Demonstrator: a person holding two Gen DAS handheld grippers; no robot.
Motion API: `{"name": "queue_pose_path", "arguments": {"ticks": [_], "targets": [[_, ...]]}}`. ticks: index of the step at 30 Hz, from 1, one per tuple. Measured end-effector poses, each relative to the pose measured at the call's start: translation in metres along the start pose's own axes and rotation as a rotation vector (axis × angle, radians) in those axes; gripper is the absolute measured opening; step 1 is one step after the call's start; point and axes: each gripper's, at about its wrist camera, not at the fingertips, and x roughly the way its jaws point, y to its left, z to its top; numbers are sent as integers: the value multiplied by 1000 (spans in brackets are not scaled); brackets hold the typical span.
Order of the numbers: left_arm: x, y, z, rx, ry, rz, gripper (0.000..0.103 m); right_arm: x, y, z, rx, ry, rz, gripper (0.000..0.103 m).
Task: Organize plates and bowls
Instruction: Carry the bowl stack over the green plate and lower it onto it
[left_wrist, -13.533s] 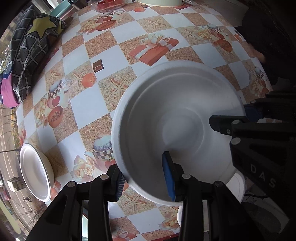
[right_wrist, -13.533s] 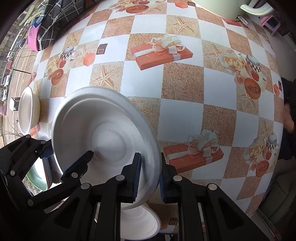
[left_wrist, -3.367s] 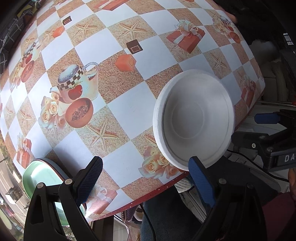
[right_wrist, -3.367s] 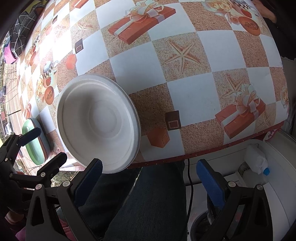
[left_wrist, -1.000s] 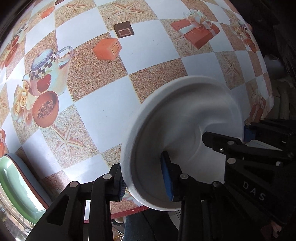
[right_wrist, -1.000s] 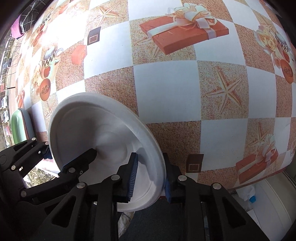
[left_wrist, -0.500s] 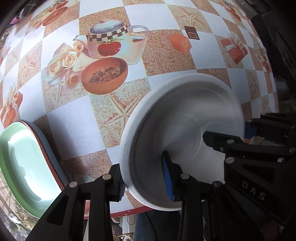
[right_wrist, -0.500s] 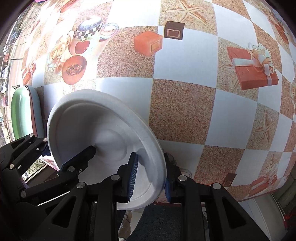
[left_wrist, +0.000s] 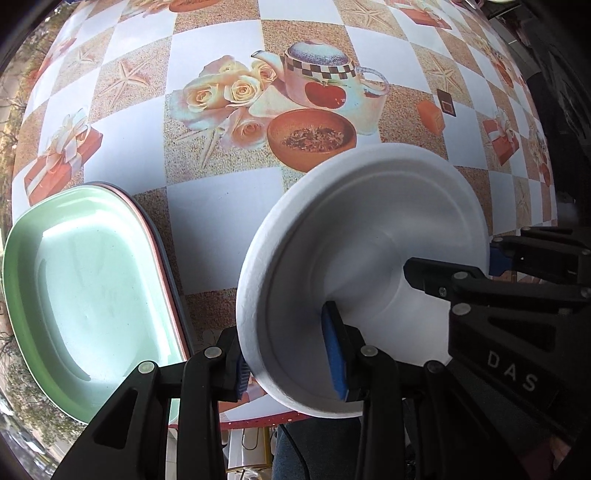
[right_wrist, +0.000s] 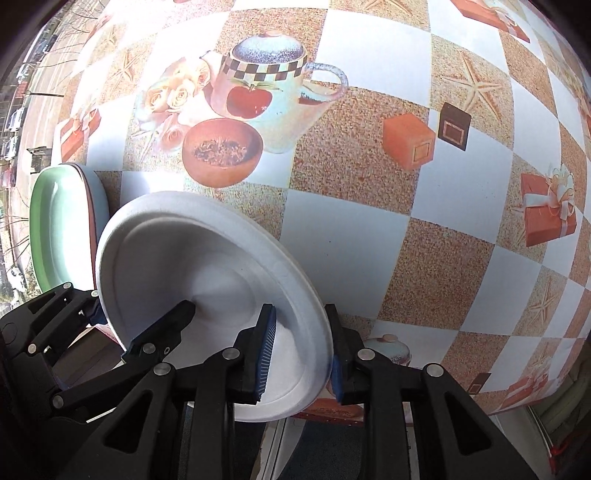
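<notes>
A white foam plate (left_wrist: 369, 251) is held above the table by both grippers. My left gripper (left_wrist: 288, 354) is shut on its left rim. My right gripper (right_wrist: 301, 354) is shut on its right rim; the plate also shows in the right wrist view (right_wrist: 207, 288). A stack of oval plates with a green one on top (left_wrist: 85, 295) sits at the table's near left corner, just left of the white plate. It also shows in the right wrist view (right_wrist: 62, 229). The right gripper's fingers (left_wrist: 517, 266) appear at the right in the left wrist view.
The table (left_wrist: 221, 206) has a checked cloth printed with teapots, roses, starfish and gift boxes. Its near edge with a red trim (left_wrist: 258, 421) runs just under the plate. Dark trousers (left_wrist: 314, 450) show below the edge.
Both grippers have carried the white plate leftward along the table's near edge. The green plate stack has come closer and now lies right beside the plate.
</notes>
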Motion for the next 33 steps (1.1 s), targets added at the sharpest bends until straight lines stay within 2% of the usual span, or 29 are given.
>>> {"name": "queue_pose_path", "arguments": {"ticks": [4, 9, 12, 16, 23, 24, 28, 33], "targets": [[-16, -2, -6, 19, -52, 17, 37, -20, 9, 9, -15, -25, -13, 28], [-43, 4, -7, -25, -123, 9, 37, -64, 15, 13, -19, -74, 0, 28], [-59, 18, -11, -72, -158, 15, 37, -84, 31, 21, -45, -99, 6, 28], [-87, 58, -3, -144, -206, 47, 37, -98, 66, 30, -107, -126, 13, 28], [-104, 116, -24, -278, -222, 88, 38, -92, 128, 34, -244, -127, 27, 28], [-104, 121, -27, -293, -219, 91, 38, -83, 132, 24, -259, -127, 27, 28], [-100, 136, -39, -337, -202, 96, 37, -64, 158, 29, -301, -116, 20, 28], [-93, 146, -45, -362, -188, 103, 37, -47, 170, 32, -318, -90, 21, 28]]}}
